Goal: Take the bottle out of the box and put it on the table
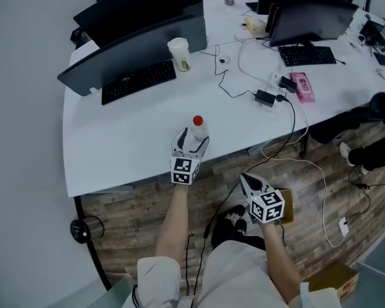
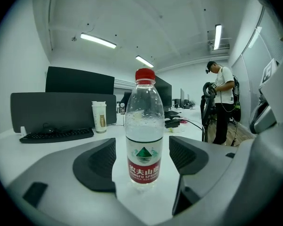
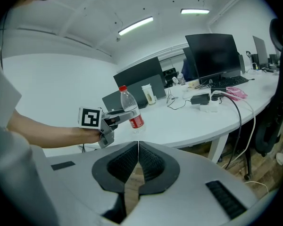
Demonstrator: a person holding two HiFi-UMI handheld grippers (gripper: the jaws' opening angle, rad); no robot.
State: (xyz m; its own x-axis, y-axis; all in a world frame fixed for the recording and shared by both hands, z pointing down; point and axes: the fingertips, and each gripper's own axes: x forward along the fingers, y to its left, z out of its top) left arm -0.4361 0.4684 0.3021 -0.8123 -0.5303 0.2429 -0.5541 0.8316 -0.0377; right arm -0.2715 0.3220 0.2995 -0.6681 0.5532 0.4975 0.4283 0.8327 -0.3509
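While the water bottle stood upright on the white table near its front edge, the head view had the left gripper reaching over that edge, forearm stretched forward, fingers flanking the bottle. The right gripper hung low beside the person's lap, above the wood floor and just by a cardboard box.

From the left gripper view, both pads sat apart with clear gaps either side of the red label. Nothing was gripped, and the gripper lay almost level.

From the right gripper view, its jaws were pressed together and empty, tilted down towards the floor.

My call: placing looked done, and release was the step. The left gripper should back straight out with its jaws wide, since a tall, light bottle tips easily if a pad clips it.
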